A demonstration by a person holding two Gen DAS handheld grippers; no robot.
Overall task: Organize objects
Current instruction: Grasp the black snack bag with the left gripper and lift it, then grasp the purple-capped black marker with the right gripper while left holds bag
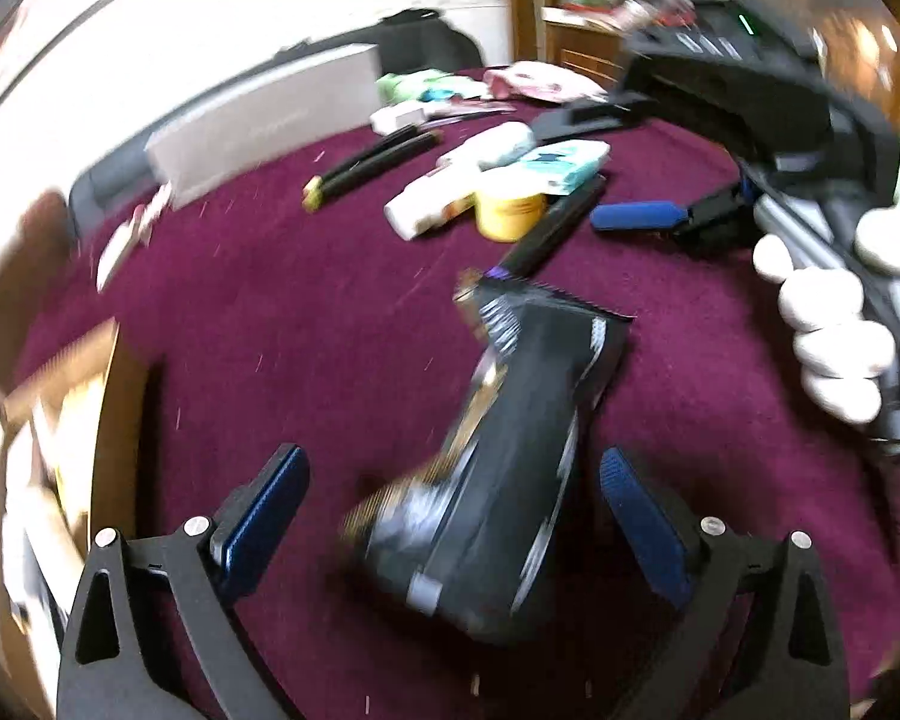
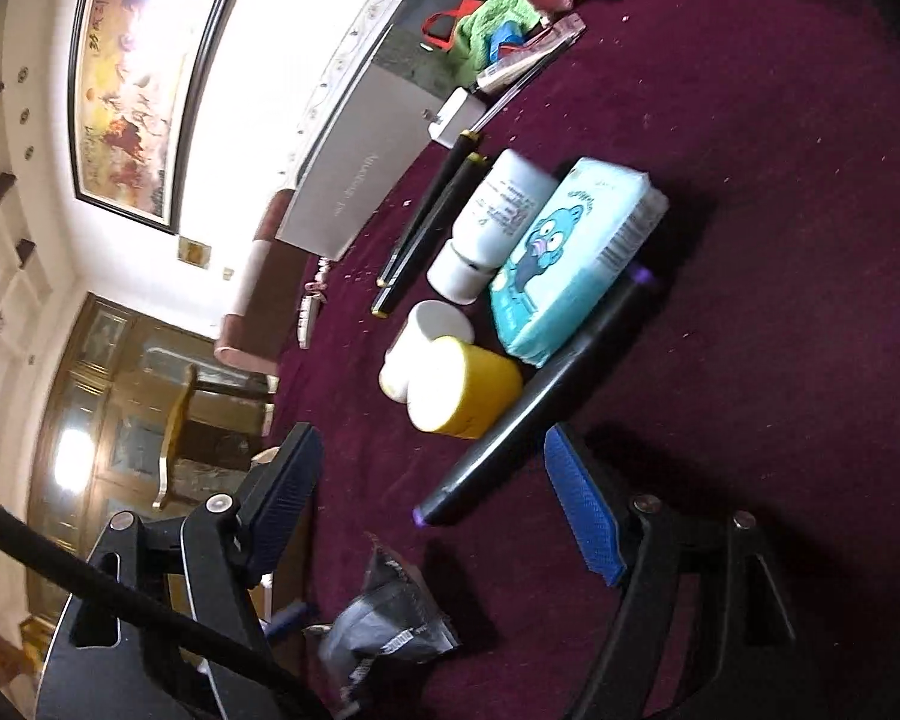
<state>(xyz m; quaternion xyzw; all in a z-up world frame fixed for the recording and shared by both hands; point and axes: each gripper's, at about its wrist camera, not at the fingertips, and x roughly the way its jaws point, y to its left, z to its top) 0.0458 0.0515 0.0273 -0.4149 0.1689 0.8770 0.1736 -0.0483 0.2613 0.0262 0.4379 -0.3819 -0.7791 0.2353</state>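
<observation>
Foil pouch: black crinkled foil pouch with a serrated top edge (image 1: 510, 450) lies on the maroon cloth-covered desk (image 1: 270, 330), between the two pads of the left claw (image 1: 453, 516); the view is blurred, and neither pad seems to press on it.
Left claw: jaws stand wide apart, the pouch inside the gap but not gripped as far as I can tell.
Right claw: the right claw (image 2: 432, 504) is also spread wide, empty, hanging over the desk near the lower end of a long black marker pen with purple tips (image 2: 528, 402).
Pouch from the right view: it shows at the bottom edge (image 2: 390, 618), well short of the grouped items.
Grouped items: yellow round tub (image 2: 468, 390), white squat jar (image 2: 432, 339), pale blue tube with a white cap (image 2: 498, 210) and light blue tissue pack with a cartoon print (image 2: 576, 252) sit close together.
Handling: likely light, soft and slippery, with foil that buckles under pressure; contents may shift.
Where to grip: probably across the fuller middle of the body, or the flat sealed top strip, with a gentle squeeze.
Risk: a grip at the loose corner may let it slide out.
</observation>
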